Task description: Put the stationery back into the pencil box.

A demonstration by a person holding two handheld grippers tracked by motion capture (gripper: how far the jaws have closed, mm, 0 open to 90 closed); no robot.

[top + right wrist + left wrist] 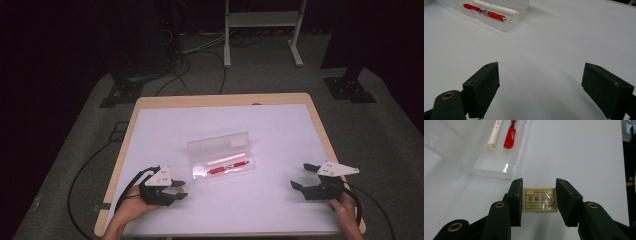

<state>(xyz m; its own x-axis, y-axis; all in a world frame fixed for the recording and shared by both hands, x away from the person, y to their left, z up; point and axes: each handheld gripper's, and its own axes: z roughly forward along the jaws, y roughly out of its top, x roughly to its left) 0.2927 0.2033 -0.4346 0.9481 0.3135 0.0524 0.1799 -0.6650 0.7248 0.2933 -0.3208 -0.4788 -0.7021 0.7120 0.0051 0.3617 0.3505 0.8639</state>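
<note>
Thing in hand: a small cream-coloured rectangular eraser (pixel 539 200) in a clear wrapper with a brown printed label, clamped between the pads of the left gripper (pixel 539 200), one short end against each pad.
Where it is: near the left front corner of the white table surface (pixel 280 130), just short of the case's near end.
Left gripper: jaws at a middling width, closed on the eraser; in the high view it sits by the front left corner (pixel 176 189).
Right gripper: jaws spread wide with nothing between them (pixel 541 87), resting near the front right corner of the surface (pixel 302 176).
Case: a clear plastic pencil case (pixel 222 160) lies open at the middle of the surface, lid tipped back towards the far edge.
Already inside: a white pen-like stick (pixel 494 133) and a red ballpoint pen (pixel 509 137), side by side; the end compartment nearest the eraser looks empty.
How it will handle: probably light, slightly rubbery and forgiving under pressure; the glossy wrapper could make it slip, so a firm hold on the short ends suits it.
Likely step: carrying the eraser to the free compartment.
Risk: the case looks light and may slide if nudged.
</note>
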